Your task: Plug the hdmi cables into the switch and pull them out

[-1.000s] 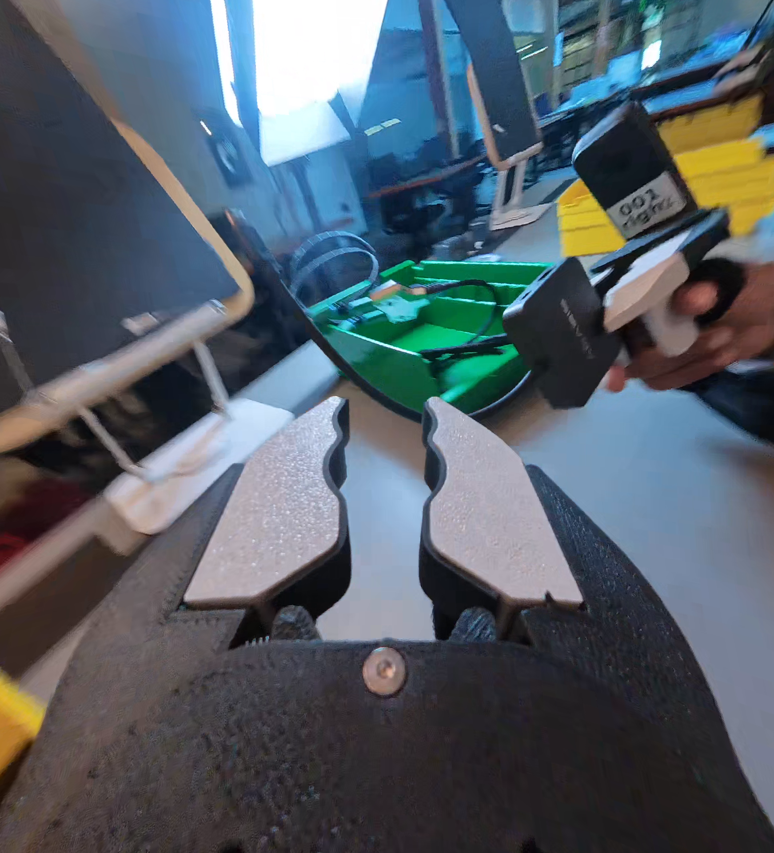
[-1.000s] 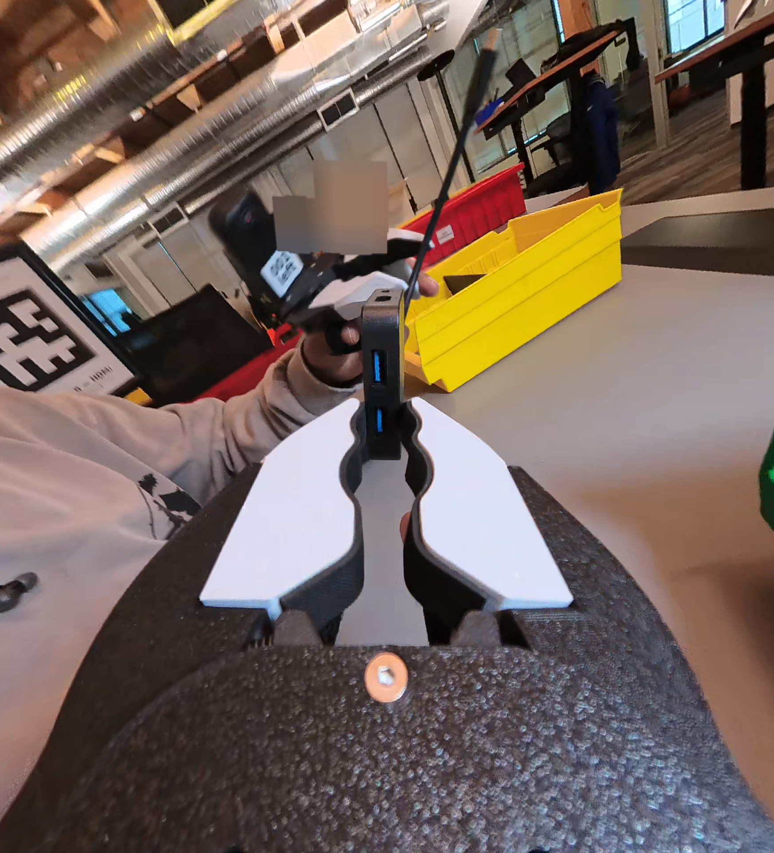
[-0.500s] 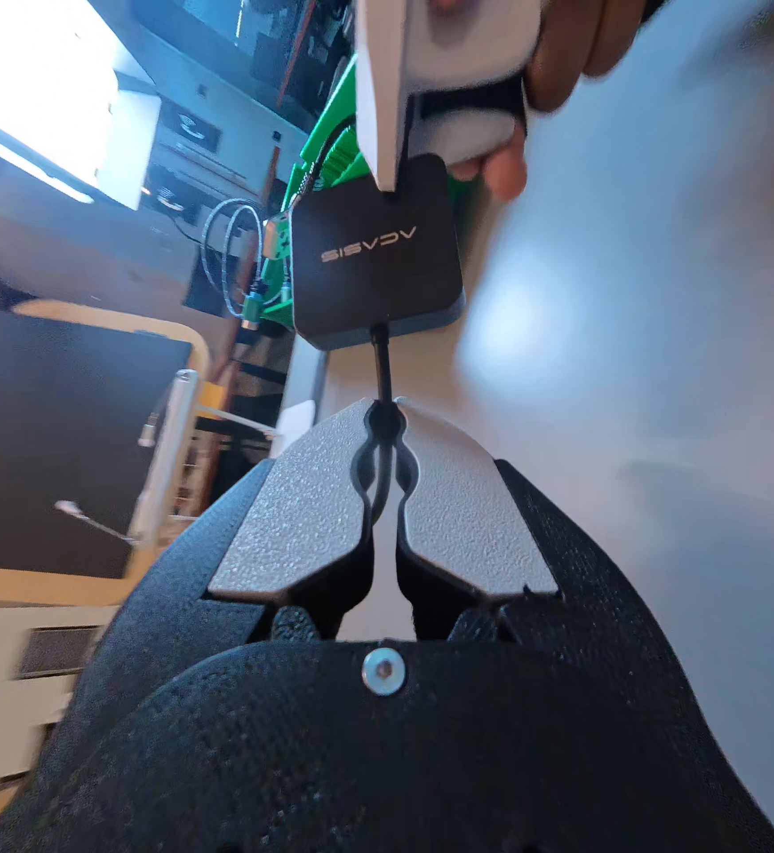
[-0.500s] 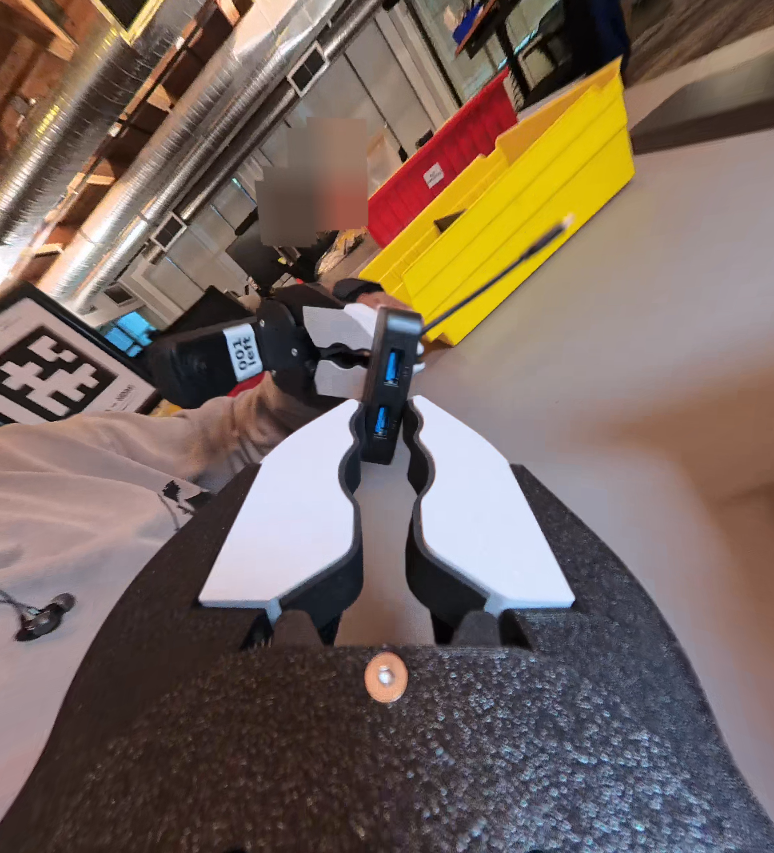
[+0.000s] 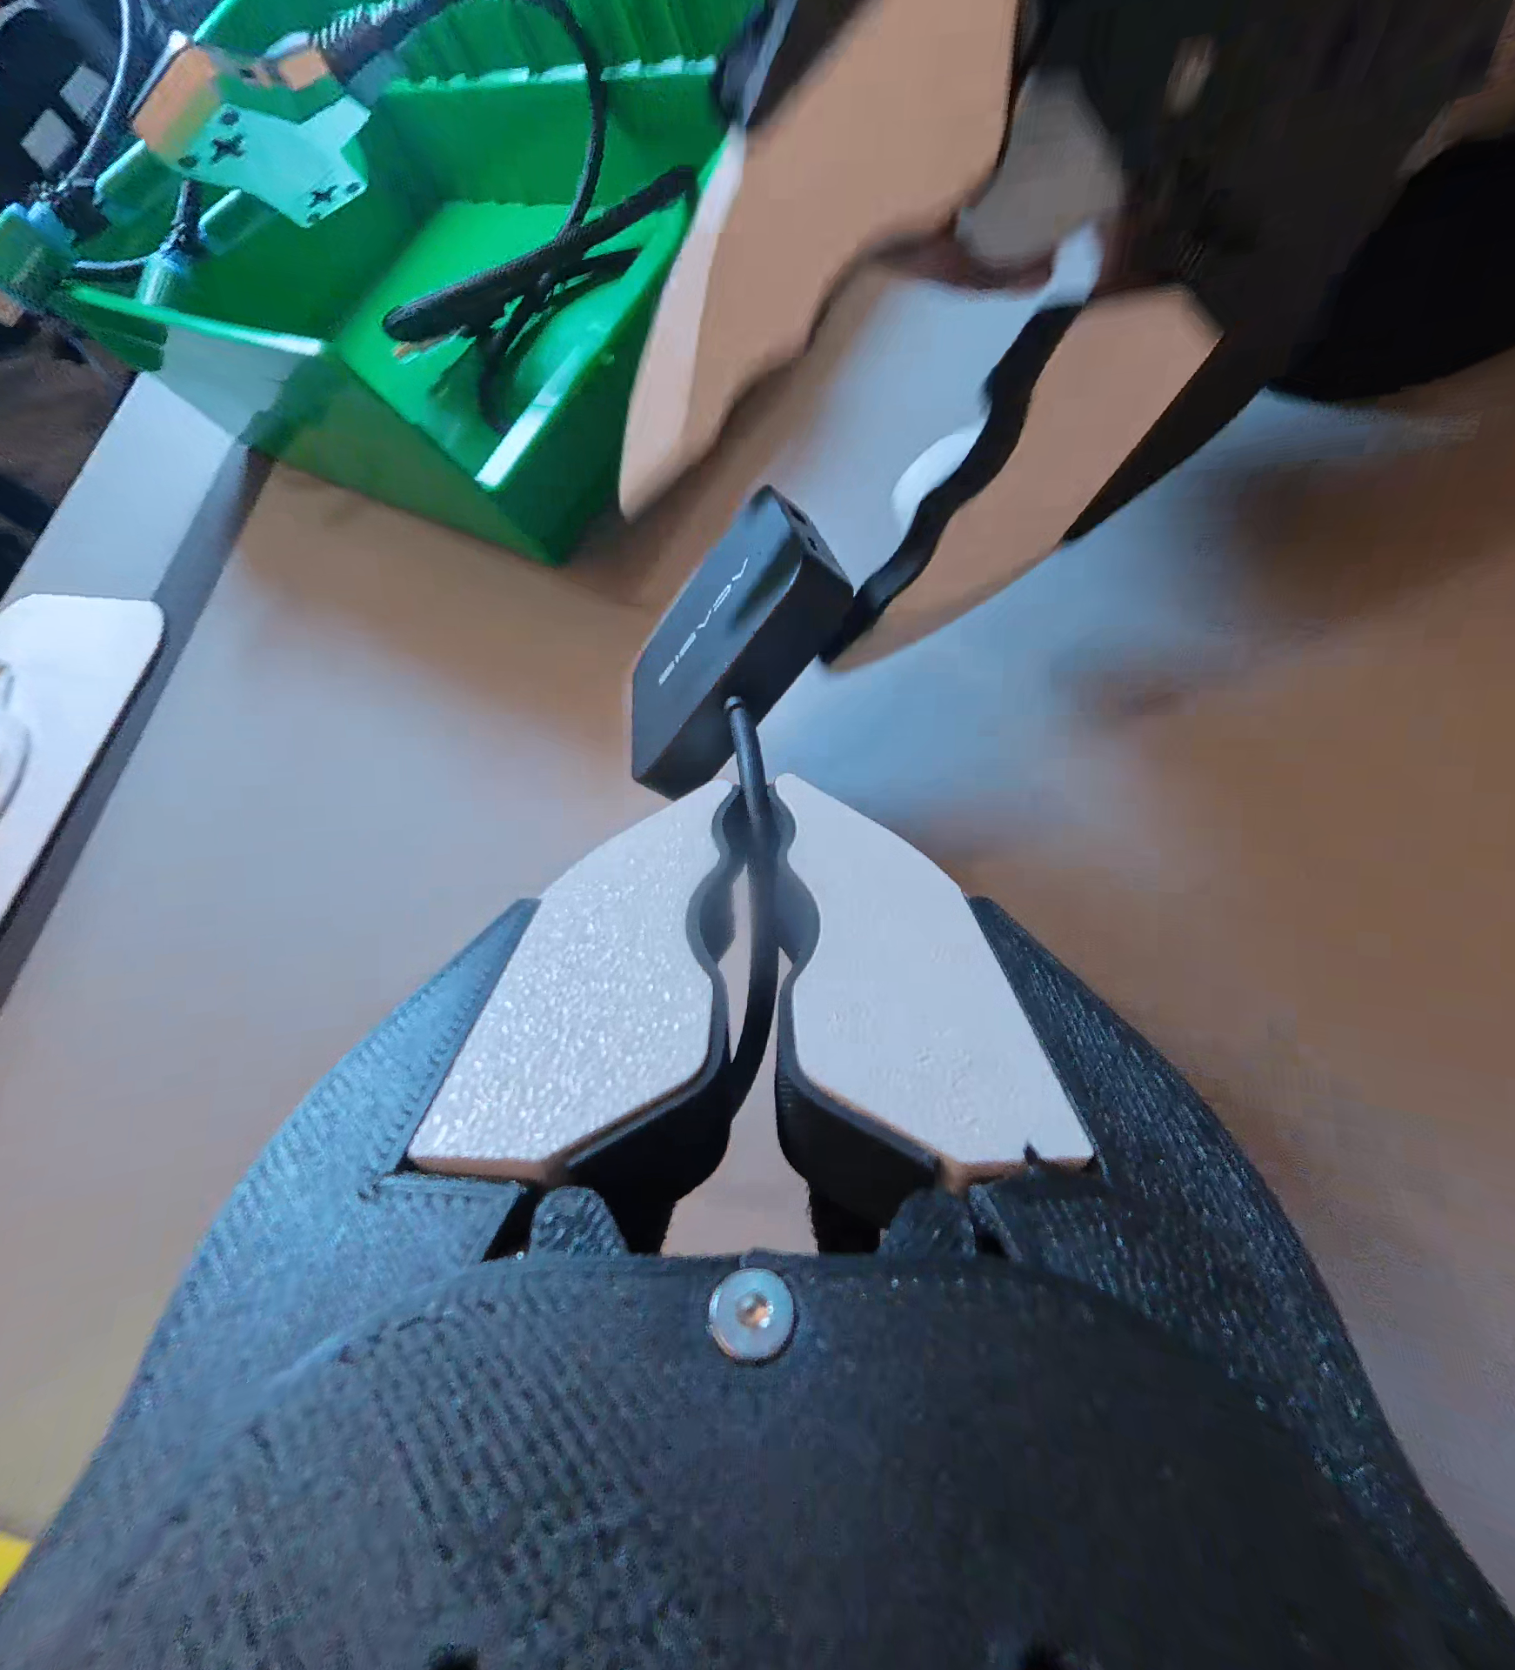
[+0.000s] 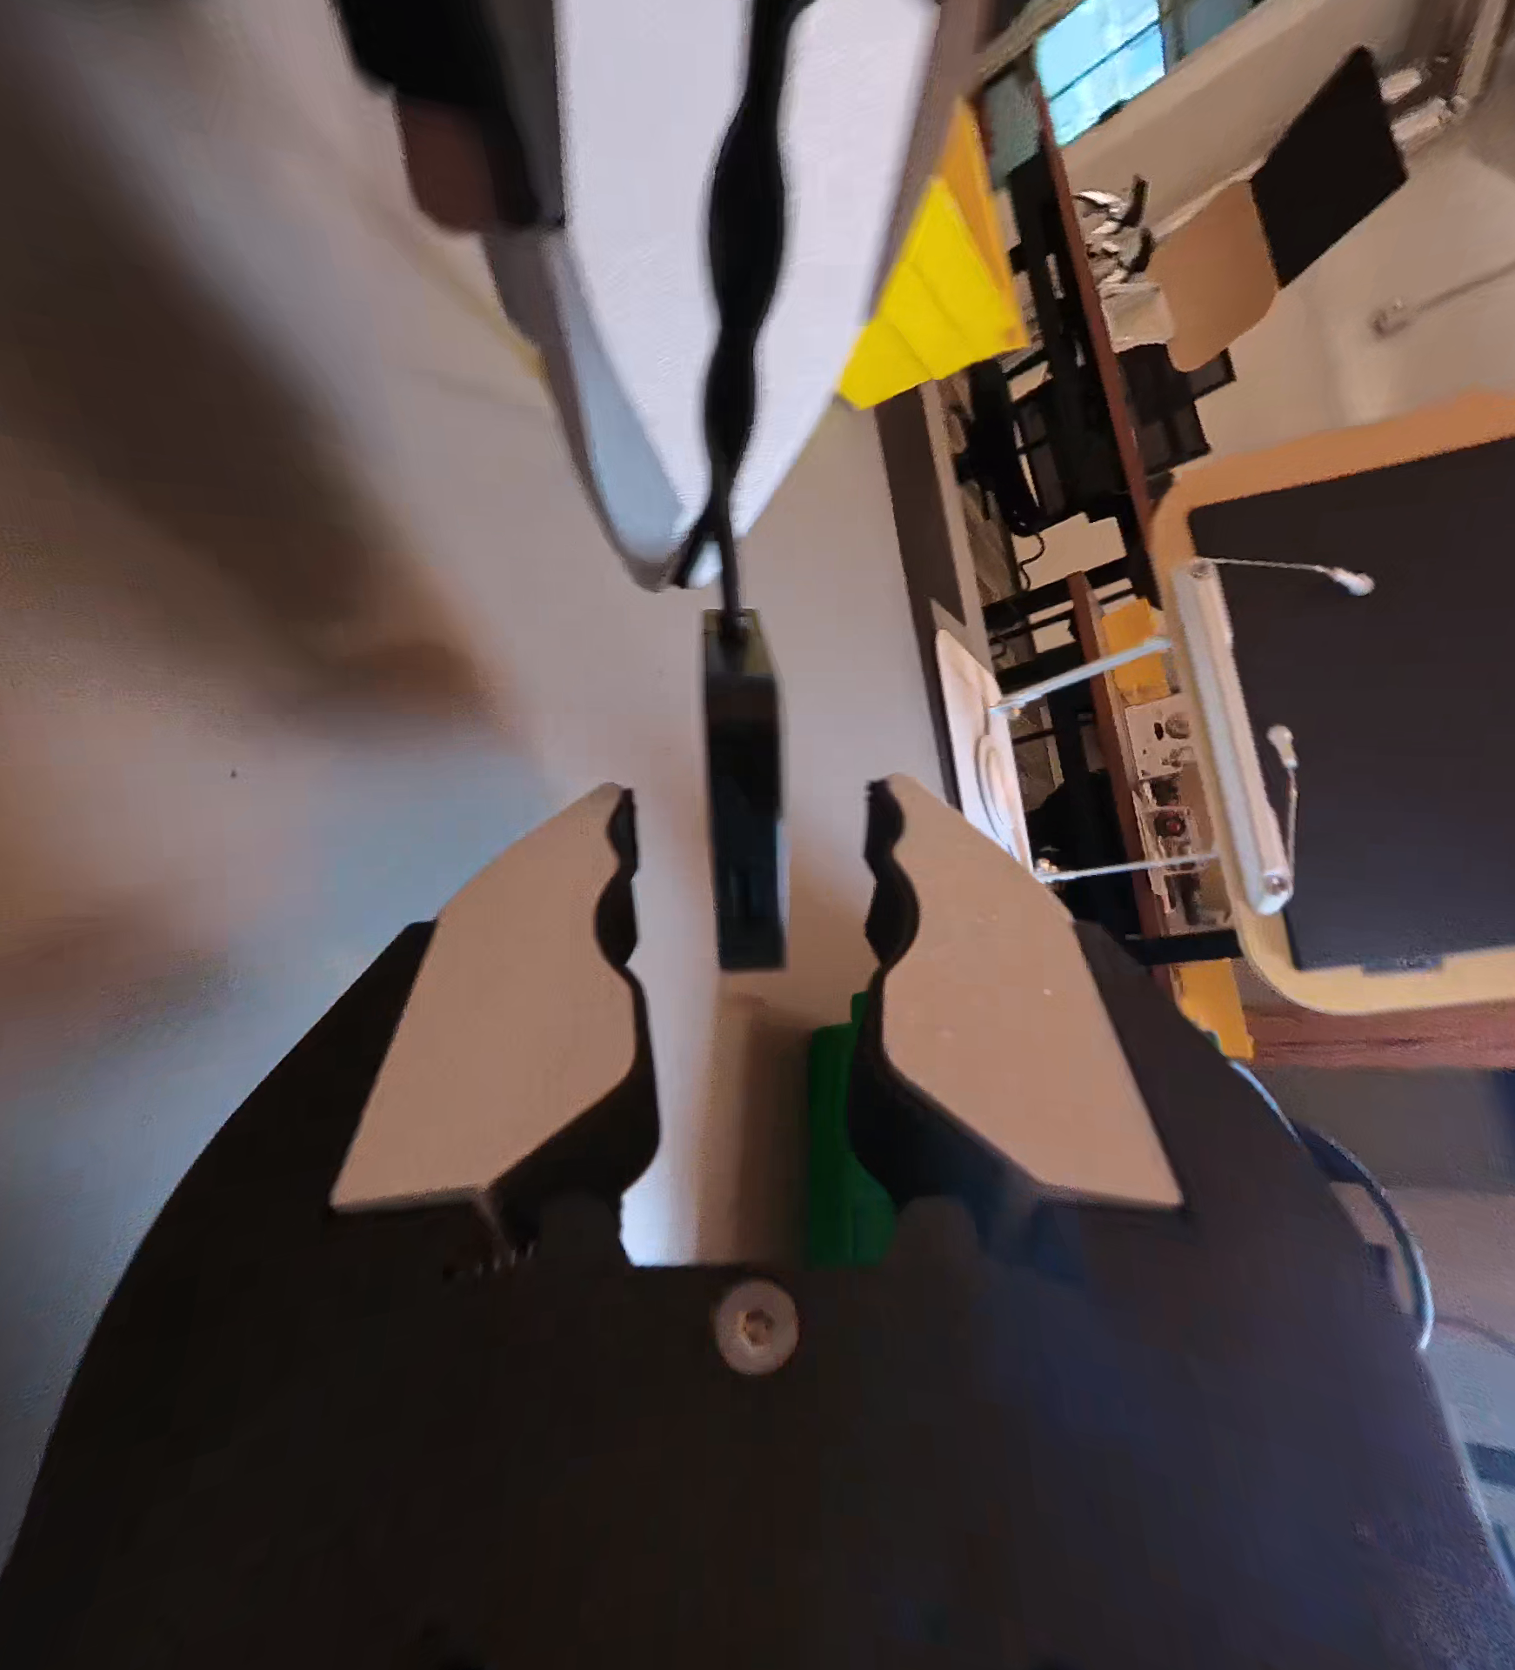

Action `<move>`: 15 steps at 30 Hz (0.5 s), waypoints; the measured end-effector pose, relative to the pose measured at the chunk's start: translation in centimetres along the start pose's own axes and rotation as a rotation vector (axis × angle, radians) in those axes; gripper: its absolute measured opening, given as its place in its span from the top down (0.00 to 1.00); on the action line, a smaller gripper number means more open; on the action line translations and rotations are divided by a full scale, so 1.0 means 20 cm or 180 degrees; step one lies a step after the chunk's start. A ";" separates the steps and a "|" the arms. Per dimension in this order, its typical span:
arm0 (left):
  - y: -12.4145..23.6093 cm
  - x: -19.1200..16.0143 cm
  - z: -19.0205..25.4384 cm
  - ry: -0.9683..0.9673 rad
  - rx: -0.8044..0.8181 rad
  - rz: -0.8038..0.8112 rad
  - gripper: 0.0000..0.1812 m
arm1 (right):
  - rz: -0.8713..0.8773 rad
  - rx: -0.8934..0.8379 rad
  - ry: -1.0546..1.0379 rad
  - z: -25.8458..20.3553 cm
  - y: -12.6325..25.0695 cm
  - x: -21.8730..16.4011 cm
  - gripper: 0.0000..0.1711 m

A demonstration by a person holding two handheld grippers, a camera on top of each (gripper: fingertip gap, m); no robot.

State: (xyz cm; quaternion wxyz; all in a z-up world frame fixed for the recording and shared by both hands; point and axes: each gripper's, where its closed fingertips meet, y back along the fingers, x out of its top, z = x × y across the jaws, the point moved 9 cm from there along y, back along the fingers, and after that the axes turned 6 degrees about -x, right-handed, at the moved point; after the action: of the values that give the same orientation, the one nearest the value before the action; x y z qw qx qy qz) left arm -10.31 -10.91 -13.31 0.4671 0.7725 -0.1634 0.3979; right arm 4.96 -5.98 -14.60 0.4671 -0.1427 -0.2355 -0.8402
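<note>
The left gripper (image 5: 758,795) is closed tight on the thin black cable (image 5: 756,913) that comes out of the switch (image 5: 740,637); the cable runs down between its two fingers and is pinched near the tips. The switch, a small flat black box, hangs in the air just beyond these tips, tilted, above the brown table (image 5: 374,813). The right gripper (image 6: 745,795) is wide open and holds nothing. In the right wrist view the switch (image 6: 743,795) stands edge-on in the gap between its fingers without touching either of them. In the left wrist view the right gripper (image 5: 962,506) shows blurred behind the switch, one finger very near the far corner of it; I cannot tell if it touches. Behind the switch and to its left stands a green bin (image 5: 429,425) with black cables (image 5: 537,280) and some connectors inside. Far left of the switch, at the table edge, lies a pale flat stand base (image 5: 40,723).
</note>
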 end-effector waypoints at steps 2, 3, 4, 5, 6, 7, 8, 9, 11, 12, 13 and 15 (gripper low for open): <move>0.01 0.03 0.02 0.0080 -0.0154 0.0173 0.98 | 0.0051 0.0036 0.0260 -0.03 -0.02 0.00 0.91; 0.02 0.04 0.03 0.0047 -0.0242 0.0251 0.98 | 0.0133 0.0050 0.0186 -0.02 -0.01 0.00 0.92; 0.04 0.05 0.03 -0.0049 -0.0258 0.0435 0.97 | 0.0176 0.0161 -0.0112 0.00 0.00 -0.01 0.92; 0.09 0.07 0.03 -0.0142 -0.0288 0.0768 0.92 | 0.0229 0.0275 -0.0495 0.03 0.00 -0.02 0.92; 0.16 0.10 0.01 -0.0148 -0.0269 0.1149 0.88 | 0.0343 0.0339 -0.0876 0.07 0.02 -0.05 0.92; 0.25 0.12 -0.03 -0.0071 -0.0205 0.1569 0.87 | 0.0532 0.0377 -0.1275 0.11 0.05 -0.07 0.92; 0.35 0.13 -0.08 0.0074 -0.0084 0.2014 0.86 | 0.0731 0.0368 -0.1767 0.16 0.08 -0.10 0.92; 0.44 0.12 -0.13 0.0257 0.0065 0.2449 0.86 | 0.0981 0.0385 -0.2302 0.21 0.11 -0.13 0.92; 0.56 0.05 -0.24 0.0681 0.0380 0.3021 0.87 | 0.1711 0.0426 -0.3303 0.31 0.18 -0.19 0.92; 0.58 0.01 -0.29 0.0850 0.0439 0.3074 0.87 | 0.2101 0.0476 -0.3699 0.35 0.21 -0.21 0.92; 0.56 -0.02 -0.31 0.0937 0.0397 0.2980 0.87 | 0.2431 0.0566 -0.3985 0.37 0.23 -0.22 0.92; 0.44 -0.05 -0.30 0.1010 0.0167 0.2570 0.84 | 0.2911 0.0738 -0.4377 0.37 0.24 -0.23 0.92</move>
State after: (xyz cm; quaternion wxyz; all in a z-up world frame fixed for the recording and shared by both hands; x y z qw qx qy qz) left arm -19.14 -10.37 -7.35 0.2736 0.5875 -0.3684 0.6666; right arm 11.56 -0.89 -9.12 0.5260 -0.6565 -0.4721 -0.2636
